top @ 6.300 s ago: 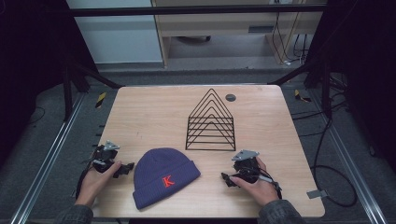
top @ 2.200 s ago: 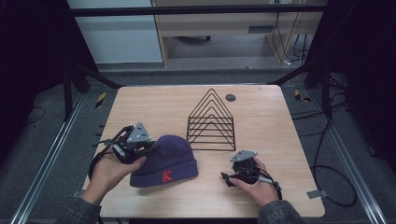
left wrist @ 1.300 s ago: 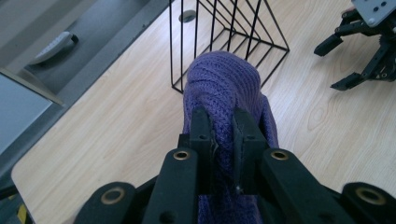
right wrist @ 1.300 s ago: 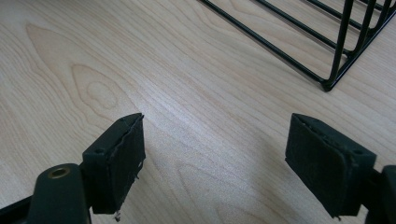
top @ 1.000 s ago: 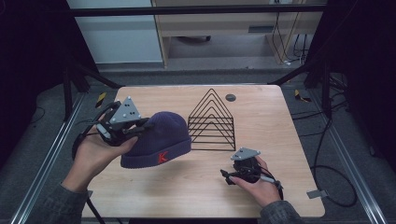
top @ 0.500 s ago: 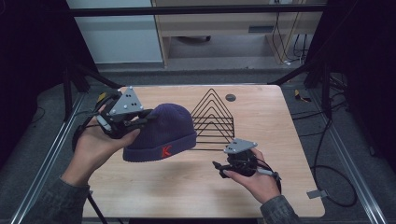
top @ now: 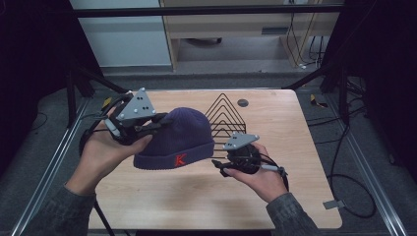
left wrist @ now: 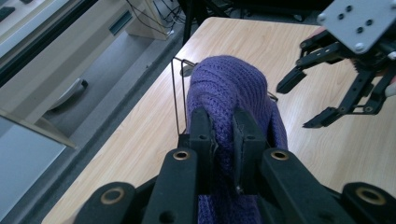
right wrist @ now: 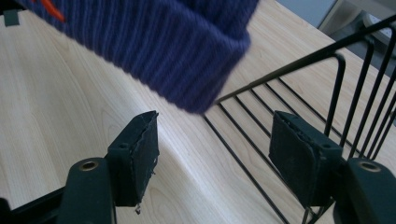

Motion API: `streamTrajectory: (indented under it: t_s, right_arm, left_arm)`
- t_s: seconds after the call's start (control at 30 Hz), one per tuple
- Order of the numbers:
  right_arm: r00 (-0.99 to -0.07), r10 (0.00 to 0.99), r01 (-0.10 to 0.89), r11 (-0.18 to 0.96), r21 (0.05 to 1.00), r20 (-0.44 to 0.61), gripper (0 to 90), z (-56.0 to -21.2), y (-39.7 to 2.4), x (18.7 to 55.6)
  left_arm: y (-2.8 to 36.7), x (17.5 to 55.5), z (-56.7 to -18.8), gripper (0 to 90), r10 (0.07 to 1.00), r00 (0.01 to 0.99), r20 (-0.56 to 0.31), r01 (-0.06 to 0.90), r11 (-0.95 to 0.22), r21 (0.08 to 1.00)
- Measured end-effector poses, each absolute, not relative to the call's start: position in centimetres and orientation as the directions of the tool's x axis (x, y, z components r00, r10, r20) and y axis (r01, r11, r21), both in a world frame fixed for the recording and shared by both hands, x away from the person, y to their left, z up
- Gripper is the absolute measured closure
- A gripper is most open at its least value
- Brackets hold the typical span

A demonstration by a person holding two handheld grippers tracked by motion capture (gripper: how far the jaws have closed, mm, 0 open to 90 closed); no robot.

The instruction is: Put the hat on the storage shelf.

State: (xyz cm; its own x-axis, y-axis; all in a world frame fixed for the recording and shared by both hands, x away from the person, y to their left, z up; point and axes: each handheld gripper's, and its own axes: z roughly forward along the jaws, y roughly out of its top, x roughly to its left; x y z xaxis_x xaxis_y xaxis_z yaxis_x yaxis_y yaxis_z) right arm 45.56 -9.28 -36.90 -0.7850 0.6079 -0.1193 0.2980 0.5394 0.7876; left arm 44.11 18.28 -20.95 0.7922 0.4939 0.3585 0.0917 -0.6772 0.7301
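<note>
Hat up off the worktop, rack behind it.
Beanie [top: 179,135] hangs above the worktop [top: 275,118], clamped at its left side in the left gripper [top: 156,124]. Wire rack [top: 227,109] stands just behind and right of it. Right gripper [top: 220,168] sits right of the beanie, before the rack, jaws apart. Small disc [top: 242,103] lies behind the rack.
</note>
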Motion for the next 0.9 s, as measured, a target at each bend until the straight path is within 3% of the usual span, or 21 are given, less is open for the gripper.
streamTrajectory:
  t_s: [0.17, 0.33, 0.4, 0.43, 0.47, 0.53, 0.57, 0.9]
  right_arm:
    - [-0.797, 0.593, 0.288, 0.54, 0.791, -0.115, 32.3, -36.0, -9.0, 46.1]
    - [-0.813, 0.573, 0.275, 0.532, 0.801, -0.102, 37.2, -34.7, -9.2, 46.8]
    - [-0.827, 0.555, 0.27, 0.53, 0.804, -0.088, 47.0, -34.3, -9.2, 47.1]
    - [-0.827, 0.555, 0.27, 0.53, 0.804, -0.088, 47.0, -34.3, -9.2, 47.1]
    - [-0.83, 0.549, 0.267, 0.54, 0.798, -0.094, 56.3, -34.2, -9.1, 47.2]
    - [-0.832, 0.546, 0.266, 0.542, 0.797, -0.093, 59.6, -34.1, -9.2, 47.3]
    - [-0.835, 0.542, 0.26, 0.543, 0.798, -0.096, 68.7, -34.0, -9.2, 47.3]
    - [-0.837, 0.534, 0.237, 0.555, 0.797, -0.122, 76.5, -32.2, -10.2, 47.6]
  left_arm:
    - [17.6, 44.1, -20.6, 80.3, 0.477, 0.799, 0.367, 0.071, -0.681, 0.729]
    - [17.0, 44.1, -20.4, 80.3, 0.475, 0.802, 0.362, 0.063, -0.67, 0.74]
    - [16.9, 44.4, -20.4, 80.3, 0.465, 0.803, 0.372, 0.055, -0.68, 0.731]
    - [16.8, 44.6, -20.4, 80.3, 0.472, 0.802, 0.366, 0.062, -0.676, 0.735]
    - [16.7, 44.8, -20.5, 80.3, 0.474, 0.802, 0.363, 0.062, -0.671, 0.739]
    - [16.7, 45.2, -20.5, 80.3, 0.477, 0.806, 0.352, 0.066, -0.662, 0.746]
    - [16.7, 45.3, -20.6, 80.3, 0.482, 0.806, 0.344, 0.067, -0.651, 0.756]
    - [16.5, 47.4, -19.6, 80.2, 0.511, 0.8, 0.316, 0.087, -0.619, 0.781]
